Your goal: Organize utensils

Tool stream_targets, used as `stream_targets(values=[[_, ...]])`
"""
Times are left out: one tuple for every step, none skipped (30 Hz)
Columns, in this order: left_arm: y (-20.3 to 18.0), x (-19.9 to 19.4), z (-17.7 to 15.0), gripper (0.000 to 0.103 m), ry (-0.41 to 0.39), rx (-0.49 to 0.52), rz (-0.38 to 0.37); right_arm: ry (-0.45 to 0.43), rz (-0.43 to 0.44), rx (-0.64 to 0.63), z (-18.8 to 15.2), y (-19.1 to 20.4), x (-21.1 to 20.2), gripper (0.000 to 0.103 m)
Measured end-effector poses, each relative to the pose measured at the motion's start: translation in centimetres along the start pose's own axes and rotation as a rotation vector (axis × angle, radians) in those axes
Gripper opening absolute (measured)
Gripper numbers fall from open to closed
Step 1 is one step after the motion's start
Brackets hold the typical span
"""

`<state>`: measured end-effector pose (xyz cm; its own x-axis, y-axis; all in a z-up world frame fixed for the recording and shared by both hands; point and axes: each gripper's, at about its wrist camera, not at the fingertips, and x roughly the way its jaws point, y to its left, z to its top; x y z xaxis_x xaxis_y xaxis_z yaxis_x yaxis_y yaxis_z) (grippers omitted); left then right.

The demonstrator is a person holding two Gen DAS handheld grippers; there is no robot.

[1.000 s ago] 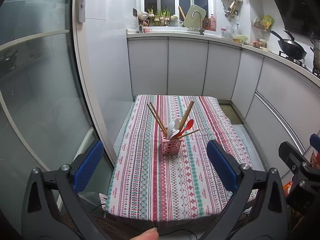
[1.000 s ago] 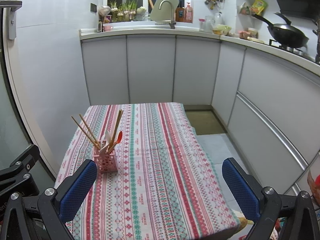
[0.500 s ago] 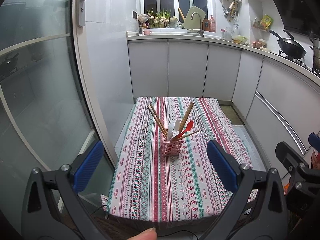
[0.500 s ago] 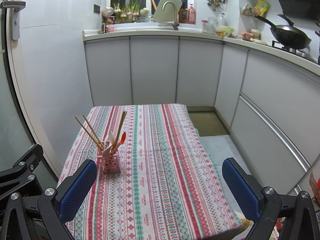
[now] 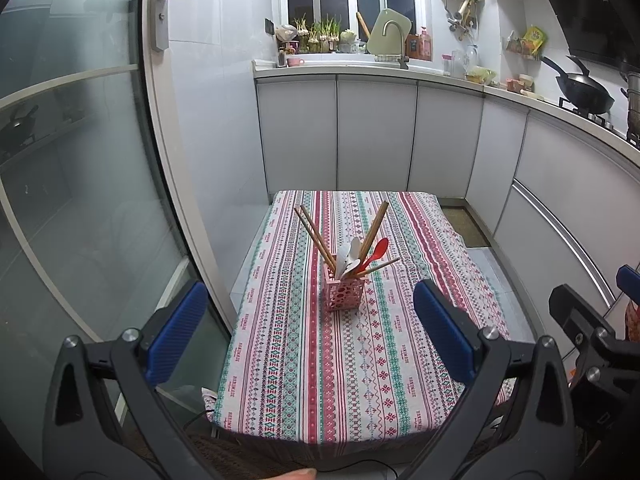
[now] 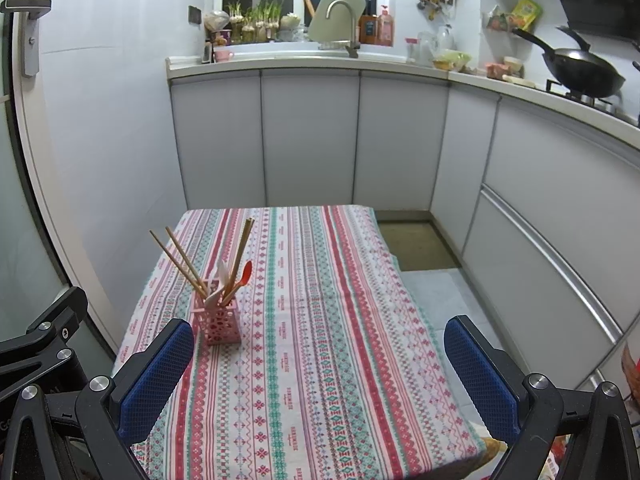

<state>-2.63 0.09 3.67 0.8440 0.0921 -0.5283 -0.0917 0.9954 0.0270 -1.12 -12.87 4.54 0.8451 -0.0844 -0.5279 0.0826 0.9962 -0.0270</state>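
Observation:
A pink perforated utensil holder [image 5: 344,294] [image 6: 218,326] stands on a table with a striped patterned cloth [image 5: 352,364] [image 6: 312,340]. Wooden chopsticks [image 5: 316,236] [image 6: 180,260], a red spoon [image 5: 376,250] [image 6: 245,274] and white utensils [image 5: 348,258] stick up out of it. My left gripper [image 5: 310,334] is open and empty, held above the table's near edge, well short of the holder. My right gripper [image 6: 318,380] is also open and empty, over the near part of the table, with the holder beside its left finger.
A glass door with a metal handle [image 5: 160,4] runs along the left. White cabinets [image 5: 376,136] and a counter with a tap [image 5: 394,42] lie beyond the table. A black wok [image 6: 580,68] sits on the stove at the right. A brown mat [image 6: 416,246] covers the floor.
Both grippers have drawn back and risen a little, so the table and holder look slightly farther away. Both stay open.

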Motion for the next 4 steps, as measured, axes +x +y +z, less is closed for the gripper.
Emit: stream_targets(values=[[-0.09,0.12,-0.04,0.102,0.002,0.001,0.000,0.004,0.000,-0.001,-0.06,0.05,0.22,0.103],[-0.18,0.27,-0.05,0.102,0.004,0.002,-0.001,0.007,0.001,-0.003,-0.13,0.12,0.45,0.103],[-0.24,0.44,-0.11,0.102,0.006,0.003,-0.003,0.010,0.001,-0.003,-0.12,0.07,0.65,0.103],[-0.29,0.79,-0.13,0.102,0.013,0.004,-0.009,0.012,0.004,-0.003,-0.14,0.11,0.93,0.103]])
